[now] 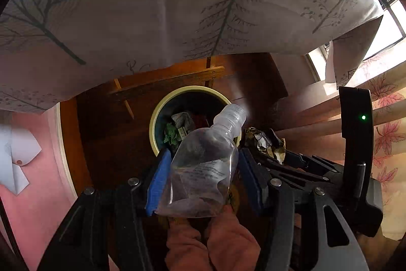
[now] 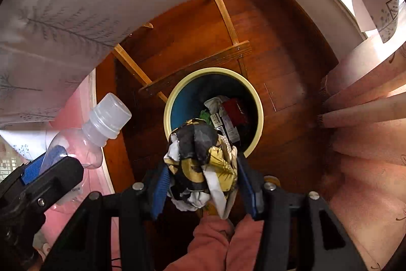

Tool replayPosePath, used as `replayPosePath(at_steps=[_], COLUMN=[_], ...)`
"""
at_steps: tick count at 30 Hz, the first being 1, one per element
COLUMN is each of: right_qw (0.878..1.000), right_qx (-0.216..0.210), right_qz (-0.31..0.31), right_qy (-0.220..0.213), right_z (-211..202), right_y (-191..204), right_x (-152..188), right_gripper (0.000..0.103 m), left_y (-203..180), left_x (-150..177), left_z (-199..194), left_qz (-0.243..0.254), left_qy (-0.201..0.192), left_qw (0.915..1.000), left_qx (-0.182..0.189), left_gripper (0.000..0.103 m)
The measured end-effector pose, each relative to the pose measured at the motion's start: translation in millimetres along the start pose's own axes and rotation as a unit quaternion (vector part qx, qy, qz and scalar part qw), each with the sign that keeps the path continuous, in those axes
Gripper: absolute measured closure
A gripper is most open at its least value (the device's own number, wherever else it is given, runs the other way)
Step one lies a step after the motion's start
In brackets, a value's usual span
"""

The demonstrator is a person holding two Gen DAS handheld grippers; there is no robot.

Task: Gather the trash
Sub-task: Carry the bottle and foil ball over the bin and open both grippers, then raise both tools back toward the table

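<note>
Two grippers over bin (image 2: 257, 103), both pointing steeply down, presumably to drop loads straight in. L gripper (image 1: 200, 169) clamped on clear bottle (image 1: 203, 169), blue pads pressing both flanks; body looks dented. Bottle long axis runs lower centre to upper right of L view, cap (image 1: 232, 113) leading, over bin rim. R gripper (image 2: 201, 174) grips crumpled wrapper wad (image 2: 200, 159), black/gold/white, centre of R view, at near rim. Bin centre frame on wood floor (image 2: 291, 55), already holds scraps. Judgement: release pending; bottle may snag rim as angled.
</note>
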State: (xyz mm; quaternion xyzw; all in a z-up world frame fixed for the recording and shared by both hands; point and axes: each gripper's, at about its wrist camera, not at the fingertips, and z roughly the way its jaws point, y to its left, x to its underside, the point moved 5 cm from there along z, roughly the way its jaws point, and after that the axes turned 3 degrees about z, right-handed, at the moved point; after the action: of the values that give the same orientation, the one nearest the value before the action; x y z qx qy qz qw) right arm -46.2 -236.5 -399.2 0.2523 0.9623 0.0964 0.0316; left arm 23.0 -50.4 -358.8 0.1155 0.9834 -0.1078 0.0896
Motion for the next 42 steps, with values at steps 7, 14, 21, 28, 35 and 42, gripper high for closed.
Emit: replayPosePath(at_steps=[7,14,21,28,35,42], right_qw=[1.0,0.999,0.997,0.997,0.993,0.982], right_qx=[0.01,0.018,0.004,-0.006,-0.045,-0.093], right_qz=[-0.02,-0.05,-0.066,-0.073,-0.09,-0.135], right_qy=[0.012,-0.01,-0.026,-0.041,-0.06,-0.096], right_z=[56.0,47.8,26.0,-27.9,-117.8,-212.5], right_y=[-8.3,-5.5,4.9,18.6,41.7,76.1], right_x=[-23.5,-36.1,-39.3,-30.0,-28.9,-38.9], right_gripper=[0.039,0.032,0.031,0.031,0.031,0.031], left_y=[15.1,29.3,35.1,28.1,9.0,-1.7], left_x=[-5.4,-5.1,-12.7,-21.9,-34.9,-54.4], left_z=[58.8,45.6,14.0,-40.7,-133.9,-229.9], left_qz=[-0.027,-0.045,-0.052,-0.052,-0.031,-0.023], left_qy=[0.006,-0.022,-0.056,-0.089,-0.122,-0.149], left_qw=[0.9996,0.9979,0.9952,0.9925,0.9889,0.9827], left_qx=[-0.002,-0.04,-0.061,-0.066,-0.079,-0.107], left_gripper=[0.023,0.01,0.01,0.01,0.01,0.01])
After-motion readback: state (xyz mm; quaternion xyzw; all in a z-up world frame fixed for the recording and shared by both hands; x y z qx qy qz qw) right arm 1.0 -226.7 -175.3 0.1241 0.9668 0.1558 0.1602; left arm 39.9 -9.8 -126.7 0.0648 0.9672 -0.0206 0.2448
